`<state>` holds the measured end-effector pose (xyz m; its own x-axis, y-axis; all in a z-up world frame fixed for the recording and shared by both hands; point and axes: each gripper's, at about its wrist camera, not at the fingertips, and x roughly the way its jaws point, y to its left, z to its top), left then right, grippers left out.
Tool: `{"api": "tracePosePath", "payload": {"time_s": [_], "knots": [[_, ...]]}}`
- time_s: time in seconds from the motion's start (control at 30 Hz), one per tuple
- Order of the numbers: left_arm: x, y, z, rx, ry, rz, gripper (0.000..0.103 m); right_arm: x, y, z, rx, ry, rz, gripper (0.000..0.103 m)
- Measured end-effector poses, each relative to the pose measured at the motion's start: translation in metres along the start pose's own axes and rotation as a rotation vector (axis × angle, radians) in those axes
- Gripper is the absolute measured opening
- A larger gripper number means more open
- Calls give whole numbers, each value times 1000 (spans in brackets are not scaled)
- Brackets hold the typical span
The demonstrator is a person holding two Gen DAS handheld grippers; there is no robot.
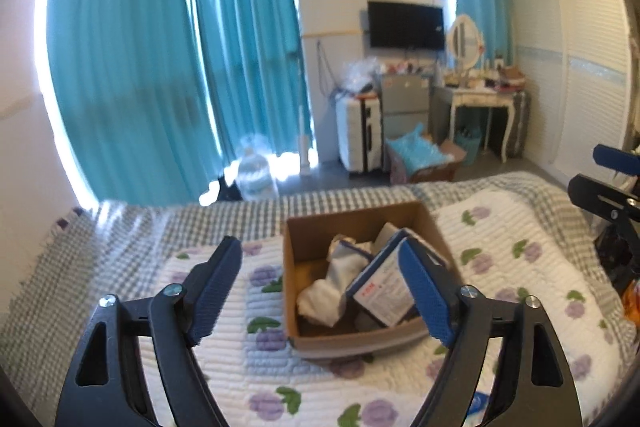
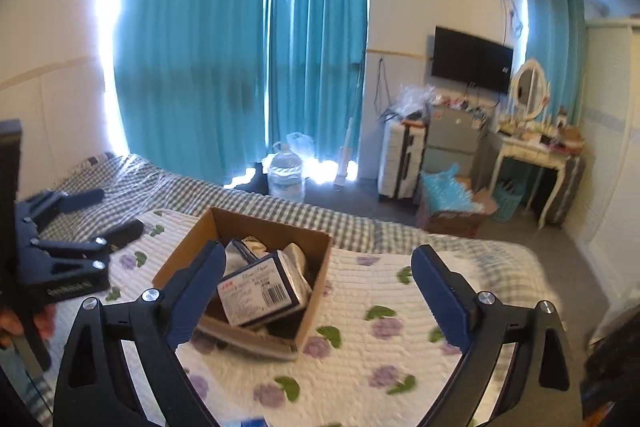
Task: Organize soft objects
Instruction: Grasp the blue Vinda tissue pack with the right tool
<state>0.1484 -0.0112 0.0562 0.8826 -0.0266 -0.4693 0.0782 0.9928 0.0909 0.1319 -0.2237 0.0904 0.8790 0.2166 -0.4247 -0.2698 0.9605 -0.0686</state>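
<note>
A brown cardboard box (image 1: 320, 229) sits on the bed's quilt (image 1: 240, 375). In it lie a wrapped blue-and-white pack with a label (image 1: 380, 293) and white cloth items (image 1: 324, 297). My left gripper (image 1: 320, 291) is open and empty, its jaws spread wide above the quilt just in front of the box. In the right wrist view the box (image 2: 184, 255) and the pack (image 2: 260, 291) lie ahead and left. My right gripper (image 2: 320, 295) is open and empty above the quilt (image 2: 380, 355), its left finger in front of the box. The left gripper (image 2: 104, 219) shows at the left there.
A checked sheet (image 1: 160, 223) covers the bed beyond the quilt. Past the bed are teal curtains (image 1: 132, 67), a water jug (image 2: 285, 177), a white suitcase (image 2: 400, 163), a box with blue bags (image 2: 452, 203), a dressing table (image 2: 532, 163) and a wardrobe (image 1: 572, 59).
</note>
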Motion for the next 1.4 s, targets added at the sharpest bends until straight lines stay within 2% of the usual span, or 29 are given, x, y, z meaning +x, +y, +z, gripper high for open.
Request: {"api": "tracePosePath", "payload": {"time_s": [0.03, 0.07, 0.13, 0.23, 0.33, 0.4, 0.63, 0.73, 0.93, 1.27, 1.4], "knots": [[-13, 1, -1, 6, -15, 1, 100, -15, 2, 2, -8, 4, -1, 99], [-25, 2, -1, 10, -33, 5, 103, -27, 6, 2, -14, 9, 0, 103], [-50, 3, -6, 23, -69, 10, 103, -45, 10, 1, -24, 10, 0, 103], [-74, 4, -18, 30, -82, 9, 103, -69, 22, -11, -34, 16, 2, 103], [-85, 3, -35, 11, -93, 44, 103, -77, 32, -30, -32, 43, 25, 103], [-84, 0, -48, 20, -70, 34, 103, -74, 39, -47, -30, 69, 19, 103], [-54, 4, -106, -47, 32, 11, 103, -23, 56, -116, -10, 174, 10, 103], [-33, 5, -132, -94, 96, 2, 103, 8, 64, -150, -16, 256, 24, 103], [3, -3, -170, -95, 211, -7, 103, 51, 77, -194, -39, 377, 64, 103], [41, -1, -223, -72, 379, -7, 103, 92, 79, -232, -9, 540, 78, 103], [42, -3, -225, -57, 389, -10, 103, 99, 77, -237, 16, 562, 85, 103]]}}
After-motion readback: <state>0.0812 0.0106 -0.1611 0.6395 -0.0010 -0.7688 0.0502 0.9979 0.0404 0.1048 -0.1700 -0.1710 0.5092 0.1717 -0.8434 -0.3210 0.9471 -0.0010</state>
